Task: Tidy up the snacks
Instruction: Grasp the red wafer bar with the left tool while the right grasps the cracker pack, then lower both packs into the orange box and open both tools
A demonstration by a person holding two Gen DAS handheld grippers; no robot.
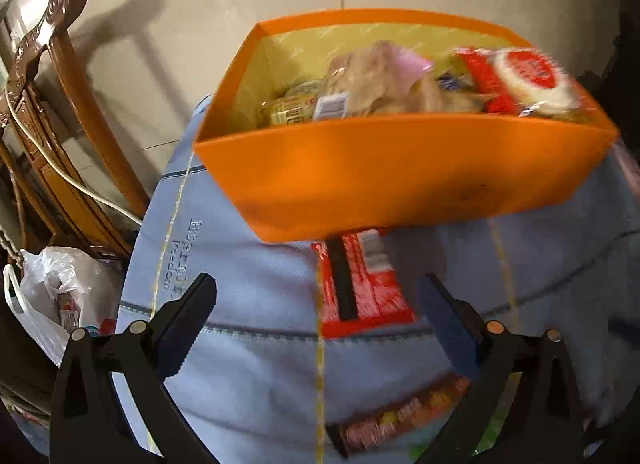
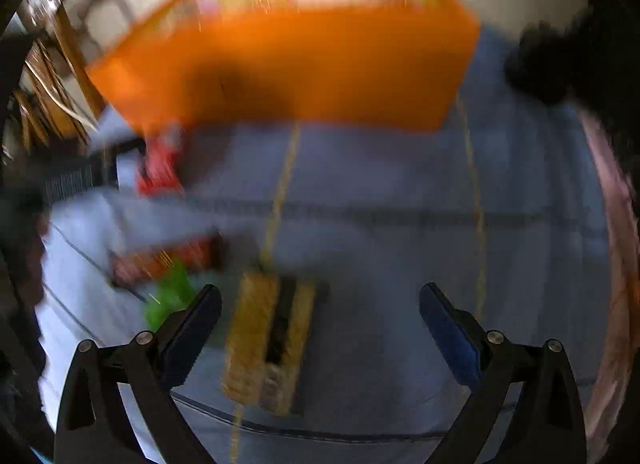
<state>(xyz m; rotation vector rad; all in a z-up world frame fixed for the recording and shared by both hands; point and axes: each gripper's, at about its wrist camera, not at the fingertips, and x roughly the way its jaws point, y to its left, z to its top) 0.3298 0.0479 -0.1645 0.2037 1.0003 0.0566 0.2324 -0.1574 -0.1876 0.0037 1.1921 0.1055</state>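
Observation:
An orange box (image 1: pixel 400 175) stands on a blue cloth and holds several snack packs, among them a red-and-white pack (image 1: pixel 524 75) and a brownish bag (image 1: pixel 384 79). A red snack pack (image 1: pixel 360 284) lies on the cloth just in front of the box, between the fingers of my open, empty left gripper (image 1: pixel 320 296). A dark bar with colourful print (image 1: pixel 400 420) lies nearer. In the blurred right wrist view, my right gripper (image 2: pixel 320 304) is open and empty above a yellow-brown pack (image 2: pixel 268 344). The orange box (image 2: pixel 300 71) is ahead. Red packs (image 2: pixel 160 167) and a green one (image 2: pixel 168 296) lie at left.
The blue cloth (image 1: pixel 248 344) covers the table, with yellow stitched lines. A carved wooden chair (image 1: pixel 60 103) with a white cable stands at left, with a white plastic bag (image 1: pixel 48 296) below it. A dark shape (image 2: pixel 560 63) sits at the right wrist view's upper right.

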